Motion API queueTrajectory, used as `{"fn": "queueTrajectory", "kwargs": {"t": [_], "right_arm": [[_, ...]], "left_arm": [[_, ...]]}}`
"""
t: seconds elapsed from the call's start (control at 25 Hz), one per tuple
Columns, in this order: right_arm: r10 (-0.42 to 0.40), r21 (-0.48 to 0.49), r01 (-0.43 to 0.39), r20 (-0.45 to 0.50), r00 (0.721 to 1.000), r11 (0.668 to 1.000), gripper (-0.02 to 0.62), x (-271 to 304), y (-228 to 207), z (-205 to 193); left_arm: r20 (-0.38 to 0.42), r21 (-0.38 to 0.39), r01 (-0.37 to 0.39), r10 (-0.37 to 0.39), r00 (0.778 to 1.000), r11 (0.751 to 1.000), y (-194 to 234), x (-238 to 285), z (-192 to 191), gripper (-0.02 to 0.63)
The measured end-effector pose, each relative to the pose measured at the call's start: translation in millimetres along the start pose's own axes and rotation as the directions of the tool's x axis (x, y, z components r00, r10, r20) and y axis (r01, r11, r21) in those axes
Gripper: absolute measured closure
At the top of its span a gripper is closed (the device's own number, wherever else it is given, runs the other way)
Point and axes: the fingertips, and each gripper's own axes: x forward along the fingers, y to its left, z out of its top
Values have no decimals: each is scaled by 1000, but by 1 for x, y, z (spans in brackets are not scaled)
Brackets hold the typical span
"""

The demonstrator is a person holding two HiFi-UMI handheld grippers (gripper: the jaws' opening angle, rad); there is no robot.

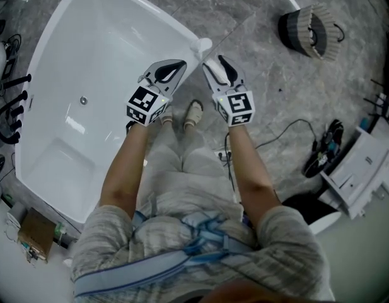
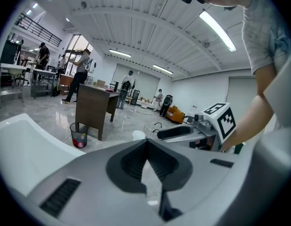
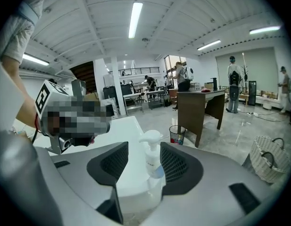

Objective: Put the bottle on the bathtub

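standing at the corner of the white bathtub [image 1: 118, 36], the person holds both bare forearms stretched forward and down, elbows a little bent. the two grippers sit side by side in the upper middle of the head view, with their marker cubes turned up toward the camera. the left gripper [image 1: 179, 64] lies against the tub's edge in the frame and angles up and to the right. in its own view its fingers [image 2: 128, 161] meet at the tips with nothing between them.

the right gripper [image 1: 210, 62] angles up and to the left, aimed at the tub's corner. its fingers [image 3: 176, 164] are spread apart. the bottle [image 3: 153, 161], a pale pump dispenser, stands upright on the tub's rim, framed in the gap between them. it is nearer the finger at the right of that view, and i cannot tell whether it touches. in the head view the white pump top shows just beyond the fingertips.

a woven basket [image 1: 307, 31] lies on the grey floor at the upper right of the head view. a mesh wastebasket [image 3: 177, 134] stands by a dark desk [image 3: 197, 107] behind the bottle.
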Motion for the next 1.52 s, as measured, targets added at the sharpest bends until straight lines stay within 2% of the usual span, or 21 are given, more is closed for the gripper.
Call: {"fn": "queueTrajectory", "kwargs": {"t": [0.44,1.0,1.04,1.08,1.24,1.52], "right_arm": [[8,-2,-8,57,998,1000,408,-65,34,65],[72,-49,-66,128,989,997,411,-144,72,143],[74,-58,-67,126,989,996,417,-150,77,145],[71,-70,-62,126,990,996,478,-154,79,148],[54,-94,-41,138,989,995,591,-172,83,155],[64,-119,-43,178,982,992,591,-191,84,175]], "left_arm": [[46,79,16,-19,999,997,-53,-38,70,603],[104,200,63,-84,991,978,-115,-81,144,603],[107,201,68,-91,990,977,-119,-84,147,603],[112,201,73,-97,989,977,-122,-87,151,603],[142,205,89,-119,983,975,-134,-96,169,603],[156,223,119,-156,975,967,-152,-100,185,603]]}}
